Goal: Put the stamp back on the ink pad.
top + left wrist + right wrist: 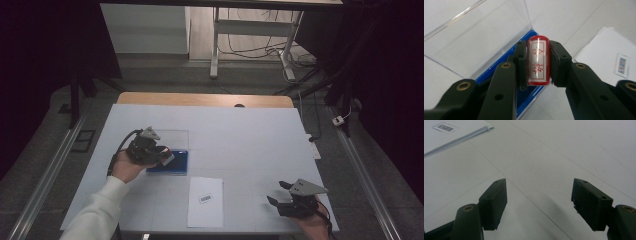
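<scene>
Stamp (538, 61), red with a white label, sits clamped between the left gripper (538, 62) jaws above a blue case (170, 163) with clear lid (474, 40). Paper sheet (205, 201) lies nearby on the white table (250, 135); right gripper (279, 193) gapes empty. Grey floor, cables (250, 50) beyond.

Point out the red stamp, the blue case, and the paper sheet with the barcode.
red stamp (537, 61): left gripper view, on its white printed face.
blue case (177, 162): high view, on its blue base.
paper sheet (206, 210): high view, below its barcode label.
</scene>
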`<control>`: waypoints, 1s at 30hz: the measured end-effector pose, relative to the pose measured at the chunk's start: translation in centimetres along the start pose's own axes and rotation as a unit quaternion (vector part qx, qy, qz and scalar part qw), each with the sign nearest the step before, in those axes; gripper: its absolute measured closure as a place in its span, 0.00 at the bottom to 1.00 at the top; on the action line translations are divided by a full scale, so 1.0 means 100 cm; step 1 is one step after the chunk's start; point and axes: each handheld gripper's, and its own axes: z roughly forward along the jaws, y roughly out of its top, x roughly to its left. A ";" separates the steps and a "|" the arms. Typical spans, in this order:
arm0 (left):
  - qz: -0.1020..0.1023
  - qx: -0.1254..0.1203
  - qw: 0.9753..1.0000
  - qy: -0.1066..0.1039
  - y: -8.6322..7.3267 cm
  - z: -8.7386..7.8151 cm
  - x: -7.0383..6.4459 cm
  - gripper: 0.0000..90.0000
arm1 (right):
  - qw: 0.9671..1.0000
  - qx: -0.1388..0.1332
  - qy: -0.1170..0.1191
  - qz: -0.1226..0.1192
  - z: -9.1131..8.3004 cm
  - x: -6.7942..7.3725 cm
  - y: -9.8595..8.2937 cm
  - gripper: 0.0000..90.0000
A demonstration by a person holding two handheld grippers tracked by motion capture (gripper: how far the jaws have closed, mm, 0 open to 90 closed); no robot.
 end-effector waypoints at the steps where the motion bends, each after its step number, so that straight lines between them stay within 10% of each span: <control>1: 0.002 0.006 1.000 0.003 0.000 0.003 0.001 0.77 | 1.000 -0.002 0.000 0.002 0.000 0.000 0.000 0.32; 18: 0.018 0.057 0.998 0.030 0.000 0.030 0.001 0.77 | 1.000 -0.002 -0.008 0.007 -0.004 -0.002 -0.002 0.32; 30: -0.019 -0.032 0.998 0.046 -0.021 -0.009 -0.009 0.33 | 1.000 -0.008 -0.018 0.011 -0.010 -0.002 -0.002 0.32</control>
